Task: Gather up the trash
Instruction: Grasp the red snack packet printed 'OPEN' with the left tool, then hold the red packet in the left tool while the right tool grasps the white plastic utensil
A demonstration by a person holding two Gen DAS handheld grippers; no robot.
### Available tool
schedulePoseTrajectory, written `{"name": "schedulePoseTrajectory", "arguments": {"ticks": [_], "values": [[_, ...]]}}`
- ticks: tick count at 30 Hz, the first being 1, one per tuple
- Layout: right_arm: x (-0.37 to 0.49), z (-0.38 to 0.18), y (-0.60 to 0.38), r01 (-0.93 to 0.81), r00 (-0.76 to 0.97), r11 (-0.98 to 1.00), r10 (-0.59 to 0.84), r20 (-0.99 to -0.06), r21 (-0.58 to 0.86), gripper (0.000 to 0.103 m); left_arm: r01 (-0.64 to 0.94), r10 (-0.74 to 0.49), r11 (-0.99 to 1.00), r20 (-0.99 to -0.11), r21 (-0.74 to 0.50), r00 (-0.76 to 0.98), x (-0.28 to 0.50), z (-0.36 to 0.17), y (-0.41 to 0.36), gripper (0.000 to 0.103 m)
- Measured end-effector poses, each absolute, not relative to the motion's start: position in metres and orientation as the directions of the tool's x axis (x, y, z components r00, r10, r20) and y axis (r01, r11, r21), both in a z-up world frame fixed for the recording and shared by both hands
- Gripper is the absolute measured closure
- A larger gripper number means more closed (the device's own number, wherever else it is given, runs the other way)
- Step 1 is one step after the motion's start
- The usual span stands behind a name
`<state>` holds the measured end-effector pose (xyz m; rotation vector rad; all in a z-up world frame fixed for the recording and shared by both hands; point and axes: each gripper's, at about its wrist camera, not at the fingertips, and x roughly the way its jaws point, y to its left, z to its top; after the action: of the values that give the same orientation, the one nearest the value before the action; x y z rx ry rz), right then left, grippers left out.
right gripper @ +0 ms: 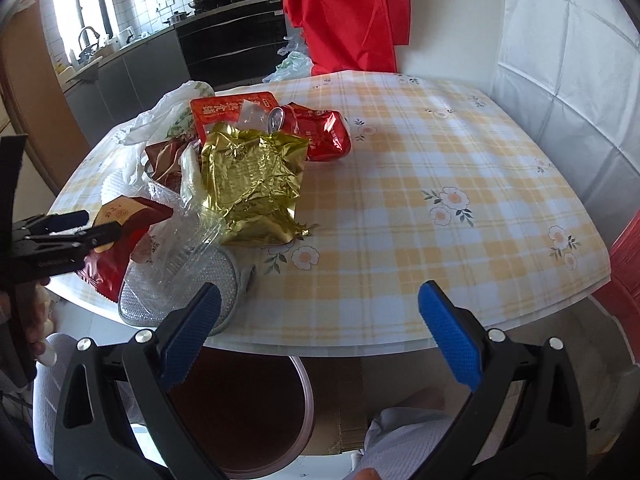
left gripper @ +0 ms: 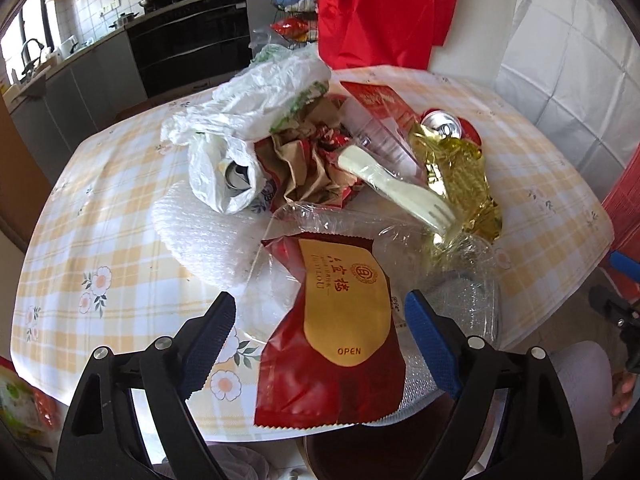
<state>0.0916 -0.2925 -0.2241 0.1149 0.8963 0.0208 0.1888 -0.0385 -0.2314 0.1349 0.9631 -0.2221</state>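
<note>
A heap of trash lies on the checked tablecloth (left gripper: 120, 184): a white plastic bag (left gripper: 256, 96), crumpled brown paper (left gripper: 308, 164), a white plastic fork (left gripper: 396, 188), a gold foil bag (right gripper: 252, 184), a red can (right gripper: 320, 132) and a clear plastic container (right gripper: 180, 248). At the near edge lies a red-and-gold wrapper (left gripper: 340, 340). My left gripper (left gripper: 320, 332) stands open with its fingers on either side of that wrapper, the pads not pressing on it. My right gripper (right gripper: 320, 320) is open over the table's near edge, with nothing between its fingers.
A round brown bin (right gripper: 248, 412) stands on the floor under the table's near edge. A white foam sheet (left gripper: 200, 232) lies at the left of the heap. A red cloth (right gripper: 344, 12) hangs beyond the table. A person's knees in pale trousers (right gripper: 404, 432) are below.
</note>
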Motion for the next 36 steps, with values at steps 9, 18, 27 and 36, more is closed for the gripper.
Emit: {"name": "schedulePoseTrajectory", "arguments": {"ticks": [9,18,27,36], "values": [[0.1,-0.237,-0.293,0.033,0.576,0.987,0.11,-0.81,0.157,0.006,0.247,-0.122,0.969,-0.838,0.015,0.532,0.188,-0.232,-0.038,0.051],[0.102,-0.236,-0.275,-0.04,0.579,0.987,0.148,-0.802,0.153,0.006,0.242,-0.181,0.969,-0.791,-0.044,0.584,0.173,-0.208,-0.028,0.056],[0.101,-0.232,-0.269,-0.072,0.589,0.976,0.209,-0.78,0.208,0.006,0.202,-0.212,0.974,-0.733,-0.104,0.646,0.142,-0.189,-0.001,0.057],[0.111,-0.226,-0.238,-0.262,0.57,0.957,0.26,-0.78,0.127,0.014,0.111,-0.178,0.984,-0.695,-0.141,0.697,0.116,-0.193,0.046,0.057]]}}
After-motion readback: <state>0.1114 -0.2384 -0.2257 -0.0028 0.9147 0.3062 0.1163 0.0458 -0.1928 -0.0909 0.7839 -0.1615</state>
